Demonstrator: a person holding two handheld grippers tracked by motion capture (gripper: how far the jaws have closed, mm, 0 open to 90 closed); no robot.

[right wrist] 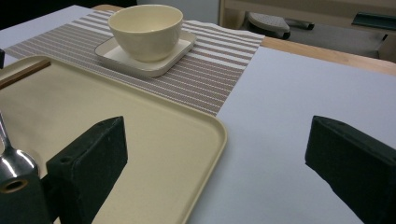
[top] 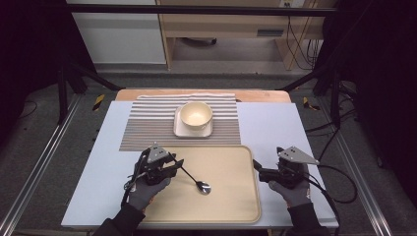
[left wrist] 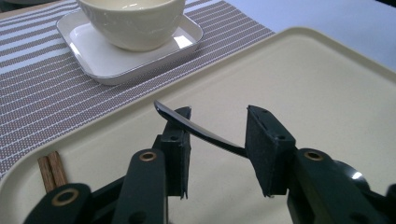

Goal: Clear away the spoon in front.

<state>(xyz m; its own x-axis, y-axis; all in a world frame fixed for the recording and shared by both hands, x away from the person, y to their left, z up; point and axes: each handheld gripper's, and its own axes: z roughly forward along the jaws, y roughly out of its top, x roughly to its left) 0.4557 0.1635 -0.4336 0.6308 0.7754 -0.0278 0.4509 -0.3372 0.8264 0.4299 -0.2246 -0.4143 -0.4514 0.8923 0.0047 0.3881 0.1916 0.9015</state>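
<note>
High view first: we've got the left claw point(top: 173, 163) over the near-left part of the beige tray point(top: 231, 206), with the spoon point(top: 194, 180) running from it down to its bowl, which rests on the tray floor. From the left gripper view, the spoon handle point(left wrist: 196, 131) crosses the gap between the jaws; they stand apart, and we can't tell if it touches either pad. Far of the tray sits a cream bowl point(top: 195, 116) on a square white plate point(top: 180, 131), both on a striped placemat point(top: 147, 128). Chopsticks point(left wrist: 52, 170) lie at the tray's far-left corner. Our right claw point(top: 256, 167) hangs wide apart and holding nothing, at the tray's right rim over the pale surface point(top: 275, 128).
</note>
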